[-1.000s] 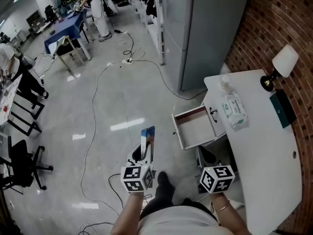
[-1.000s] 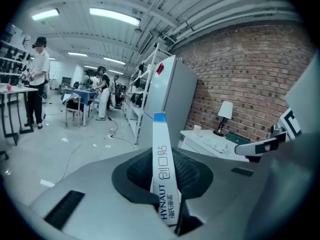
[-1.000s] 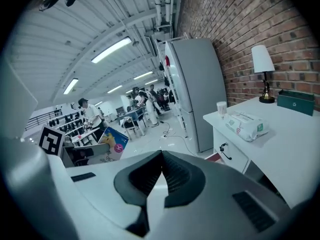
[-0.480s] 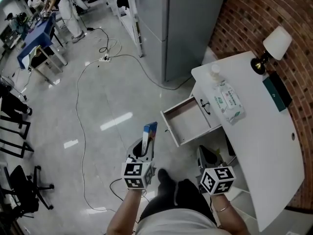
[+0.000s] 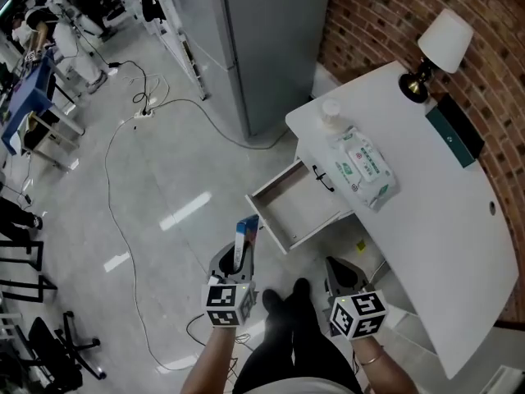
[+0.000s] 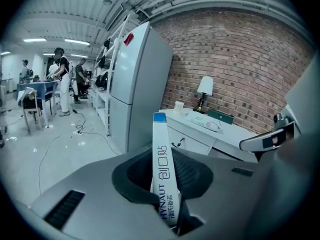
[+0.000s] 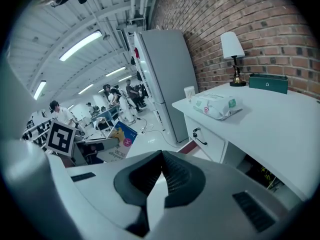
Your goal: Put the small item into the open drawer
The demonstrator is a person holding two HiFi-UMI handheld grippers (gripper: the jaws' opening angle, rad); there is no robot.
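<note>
White box (image 6: 163, 156), blue end forward

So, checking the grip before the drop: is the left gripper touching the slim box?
Touching. The left gripper view shows the left gripper with its jaws closed against both faces of the slim box at its lower end.

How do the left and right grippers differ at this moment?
The left gripper grips a slim box by one end; the right gripper is shut on nothing. The left gripper is over open floor, the right gripper nearer the desk. Both sit short of the open drawer.
</note>
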